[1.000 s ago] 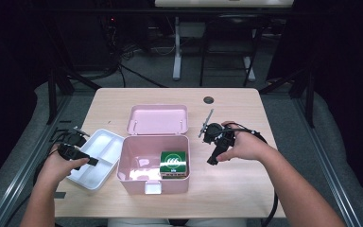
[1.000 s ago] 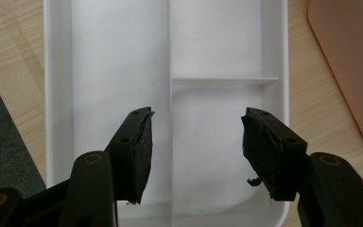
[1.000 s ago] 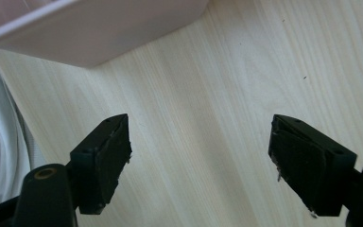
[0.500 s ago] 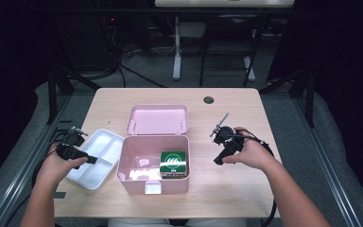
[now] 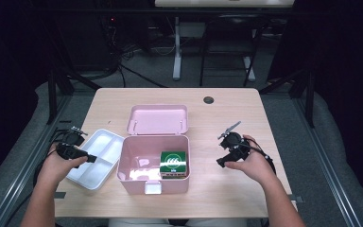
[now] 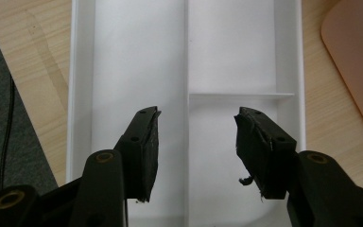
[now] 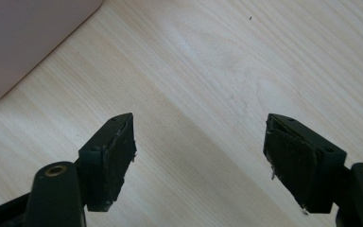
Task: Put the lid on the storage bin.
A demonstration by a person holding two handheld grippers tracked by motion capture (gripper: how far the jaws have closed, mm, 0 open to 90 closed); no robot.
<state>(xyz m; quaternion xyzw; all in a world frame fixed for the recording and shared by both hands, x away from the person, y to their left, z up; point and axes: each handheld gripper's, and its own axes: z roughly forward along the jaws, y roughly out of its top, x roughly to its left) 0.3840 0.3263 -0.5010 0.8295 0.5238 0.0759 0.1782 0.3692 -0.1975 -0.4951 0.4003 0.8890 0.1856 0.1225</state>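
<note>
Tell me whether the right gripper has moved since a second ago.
Yes. In the high view the right gripper has drifted right and toward the person, away from the pink box, with open jaws over bare table.

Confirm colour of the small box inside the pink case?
Green, with a white emblem on top: small box, clearest in the high view.

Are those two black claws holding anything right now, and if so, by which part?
Nothing is held. The left gripper hangs open over the white divided plastic tray; the right gripper is open above the wooden table.
</note>
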